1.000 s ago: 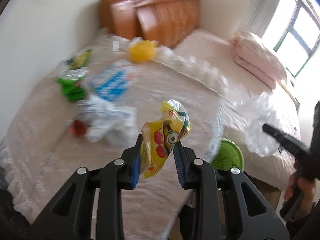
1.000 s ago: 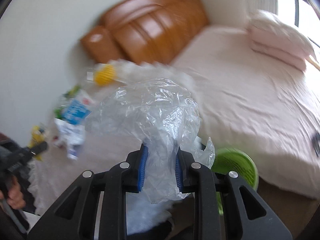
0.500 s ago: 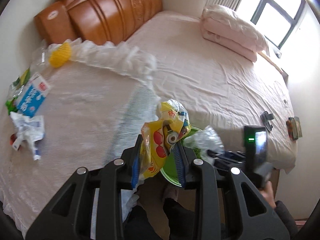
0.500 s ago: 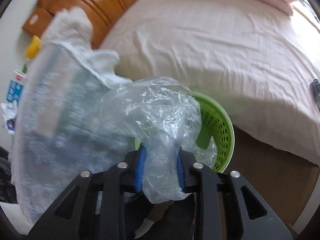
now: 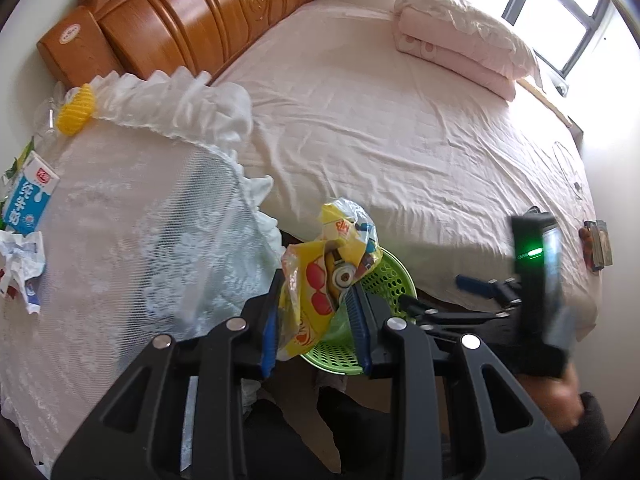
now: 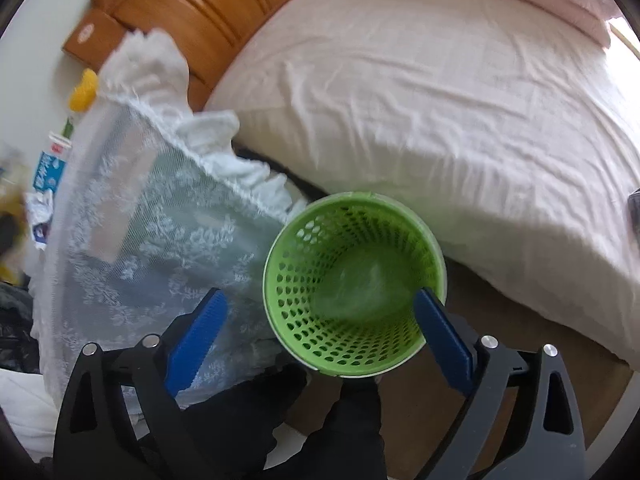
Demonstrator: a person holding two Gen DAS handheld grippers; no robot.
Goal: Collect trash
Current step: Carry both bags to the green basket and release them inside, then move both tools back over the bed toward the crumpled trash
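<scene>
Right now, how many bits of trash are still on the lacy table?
4 that I can see: a yellow ball at the far edge, a blue milk carton, a crumpled paper nearest, and green packaging peeking behind the carton. More may hide beyond the picture's left edge.

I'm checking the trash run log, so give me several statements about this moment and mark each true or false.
1. The left claw grips a yellow snack wrapper. True.
2. The right claw is clamped on a clear plastic bag. False: it is open and holds nothing.
3. The green basket stands on the floor beside the bed. True.
4. The milk carton lies inside the basket. False: it lies on the lace-covered surface.
5. A folded quilt sits on the bed near the window. True.
</scene>
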